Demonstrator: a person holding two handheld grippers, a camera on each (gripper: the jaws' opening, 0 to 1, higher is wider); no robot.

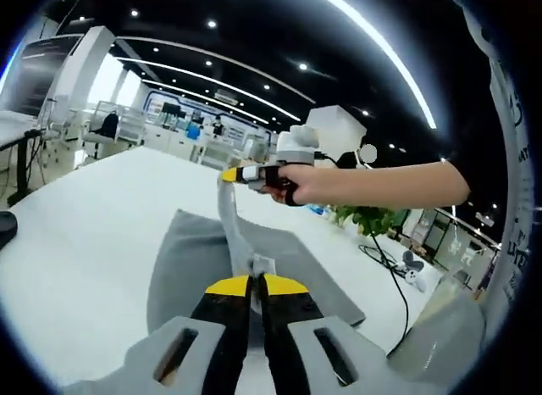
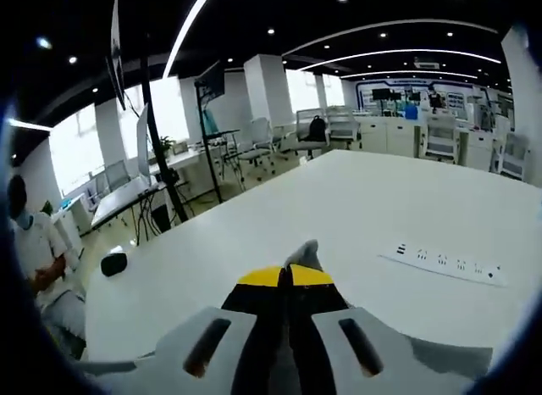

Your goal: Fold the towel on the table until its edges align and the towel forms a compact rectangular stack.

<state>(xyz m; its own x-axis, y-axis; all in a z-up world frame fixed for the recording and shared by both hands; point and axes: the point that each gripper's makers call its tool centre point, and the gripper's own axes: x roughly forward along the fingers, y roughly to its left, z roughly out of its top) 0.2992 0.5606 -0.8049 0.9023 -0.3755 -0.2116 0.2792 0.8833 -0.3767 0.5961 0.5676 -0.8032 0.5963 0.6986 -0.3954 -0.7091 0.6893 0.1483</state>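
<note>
Both grippers pinch raised corners of the grey cloth towel (image 1: 254, 251), mid-fold.

In the left gripper view, the left gripper (image 1: 256, 283) has its yellow-tipped black jaws closed on a towel edge, the rest of the towel spread flat on the white table (image 1: 76, 234) beyond. The right gripper (image 1: 241, 175), held in a person's hand (image 1: 318, 185), is clamped on another corner drawn up into a taut strip. In the right gripper view its jaws (image 2: 286, 276) are closed on a grey tuft, near a white power strip (image 2: 445, 261) (and a small black object (image 2: 113, 264)). By my reading, the fold is only beginning: edges unaligned, no compact stack yet.
</note>
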